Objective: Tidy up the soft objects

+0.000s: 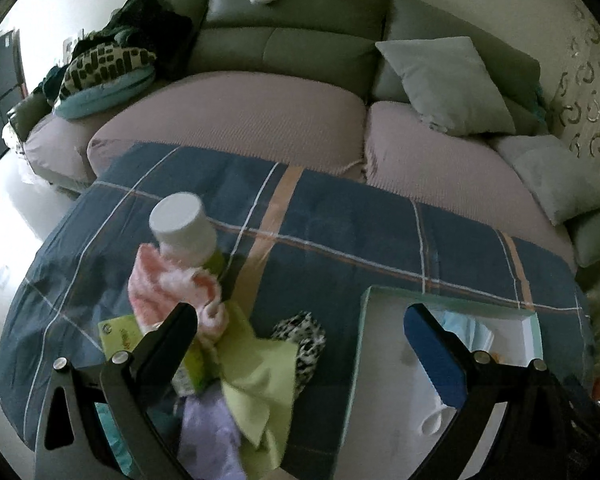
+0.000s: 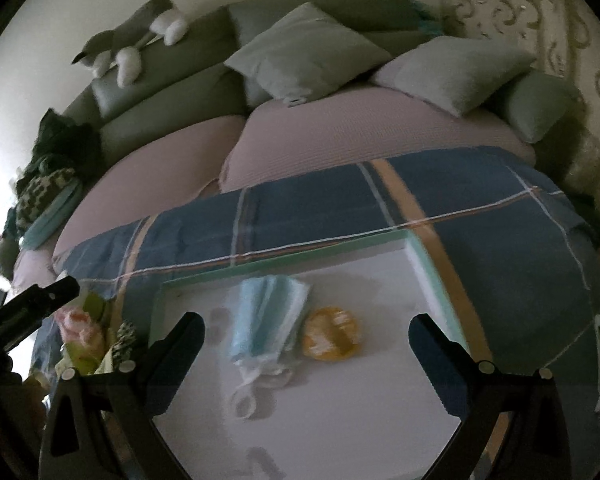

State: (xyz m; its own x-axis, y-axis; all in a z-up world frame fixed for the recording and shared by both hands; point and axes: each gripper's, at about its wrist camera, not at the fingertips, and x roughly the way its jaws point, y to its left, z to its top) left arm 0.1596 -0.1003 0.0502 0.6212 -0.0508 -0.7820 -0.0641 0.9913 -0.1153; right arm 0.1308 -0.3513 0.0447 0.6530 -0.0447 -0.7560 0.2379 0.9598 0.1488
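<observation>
Soft cloths lie heaped near the left edge of the worktop, on its blue plaid cover: a lime-green cloth [image 1: 256, 376] on top, a pink-and-white fluffy cloth [image 1: 172, 288] behind it, a black-and-white spotted piece [image 1: 306, 336] to its right and a lilac cloth [image 1: 208, 432] at the near edge. A white-capped bottle [image 1: 184, 228] stands among them, touching the pink cloth. The left tool [image 1: 300, 332] hangs over this heap with its fingers spread, holding nothing. The right tool [image 2: 306, 340], likewise spread and empty, hovers above the white tray [image 2: 380, 400] with teal rim, where a blue face mask [image 2: 264, 316] and a yellow-orange soft item [image 2: 332, 334] lie just beside each other. The cloths look light, limp and unbreakable; they would likely sag and drag neighbours. Pinching a raised fold of the green cloth seems best, clear of the bottle, which could topple.
</observation>
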